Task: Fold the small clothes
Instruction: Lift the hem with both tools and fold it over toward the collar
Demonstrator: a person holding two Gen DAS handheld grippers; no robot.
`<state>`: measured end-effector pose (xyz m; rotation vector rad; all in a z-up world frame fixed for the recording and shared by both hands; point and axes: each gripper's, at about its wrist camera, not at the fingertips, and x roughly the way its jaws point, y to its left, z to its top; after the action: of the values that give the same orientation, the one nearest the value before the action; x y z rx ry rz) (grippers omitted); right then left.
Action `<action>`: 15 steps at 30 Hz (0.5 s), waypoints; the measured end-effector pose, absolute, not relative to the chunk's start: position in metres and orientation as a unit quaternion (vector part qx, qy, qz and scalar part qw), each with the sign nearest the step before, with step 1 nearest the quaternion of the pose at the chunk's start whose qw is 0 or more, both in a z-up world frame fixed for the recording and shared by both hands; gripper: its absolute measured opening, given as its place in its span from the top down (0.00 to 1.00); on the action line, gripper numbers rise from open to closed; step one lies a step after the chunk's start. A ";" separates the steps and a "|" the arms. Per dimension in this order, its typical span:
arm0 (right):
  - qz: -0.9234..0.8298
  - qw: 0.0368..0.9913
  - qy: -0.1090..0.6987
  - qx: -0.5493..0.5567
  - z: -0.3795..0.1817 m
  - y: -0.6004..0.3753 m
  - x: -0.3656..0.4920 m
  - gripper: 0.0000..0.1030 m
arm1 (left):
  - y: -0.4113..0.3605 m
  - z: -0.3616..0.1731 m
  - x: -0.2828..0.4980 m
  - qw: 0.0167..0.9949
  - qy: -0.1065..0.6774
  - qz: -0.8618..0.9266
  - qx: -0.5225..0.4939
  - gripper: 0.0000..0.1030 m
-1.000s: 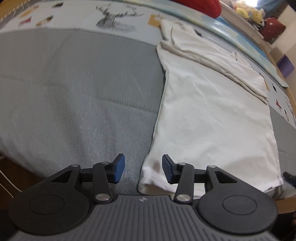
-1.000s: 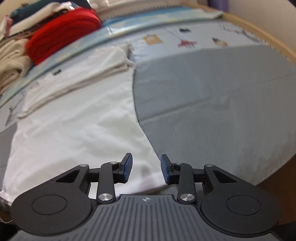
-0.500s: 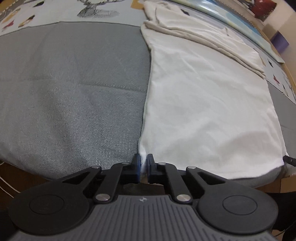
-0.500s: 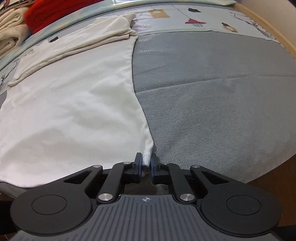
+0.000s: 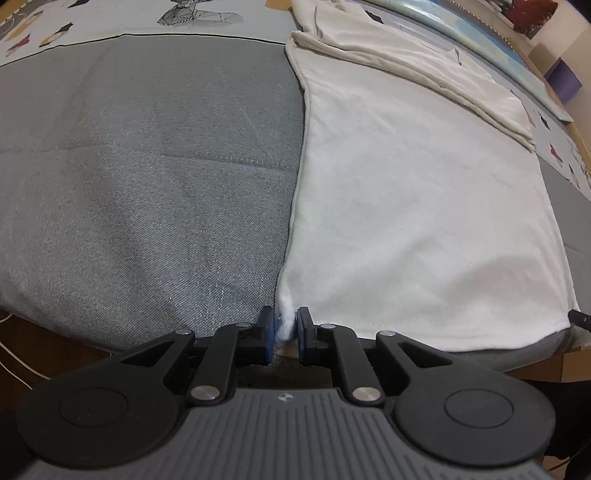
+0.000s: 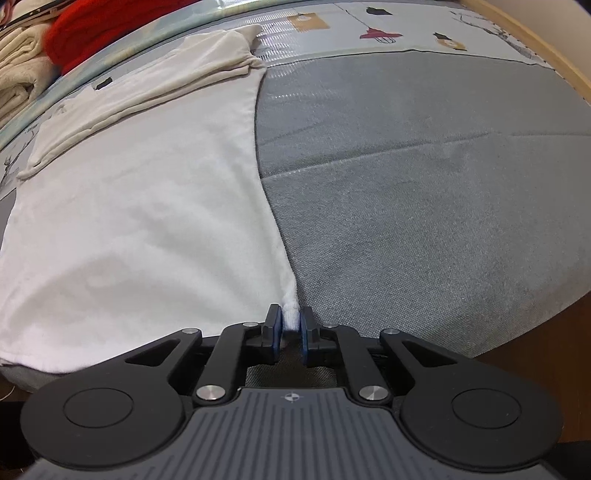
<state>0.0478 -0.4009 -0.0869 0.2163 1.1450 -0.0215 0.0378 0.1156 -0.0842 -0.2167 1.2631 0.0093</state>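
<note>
Now pinches both near hem corners of the white shirt [image 5: 424, 221] — left gripper [image 5: 285, 326] at the left, jaws opening slightly with cloth between; right gripper [image 6: 291, 326] narrow on cloth. Lies lengthwise, near to far.

The garment [image 5: 417, 206] is plain white, its folded far part a touch creamier, and it lies on a grey woven mat [image 5: 147, 177] with a fine twill fleck. Beyond the mat, the far cloth [image 5: 147, 18] is pale blue-grey, printed with a black line-drawn stag and small red, black and tan figures. The gripper [image 5: 284, 325] pads are blue on black arms (the right gripper [image 6: 290, 325] alike). At far left a red pile [image 6: 103, 33] sits beside cream folded cloth [image 6: 18, 74]
</note>
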 end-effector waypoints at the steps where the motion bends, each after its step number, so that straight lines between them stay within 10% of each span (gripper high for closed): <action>1: -0.010 0.835 0.541 0.099 -0.087 -0.400 0.048 0.91 | 0.114 -0.085 0.039 0.802 0.589 0.004 -0.098 0.88; 15: -0.009 0.850 0.517 0.099 -0.078 -0.400 0.043 0.93 | 0.107 -0.077 0.032 0.814 0.575 -0.003 -0.084 0.93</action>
<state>0.0425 -0.3995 -0.0781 0.2090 1.0895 -0.0190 0.0321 0.1074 -0.0766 -0.1786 1.2279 -0.0064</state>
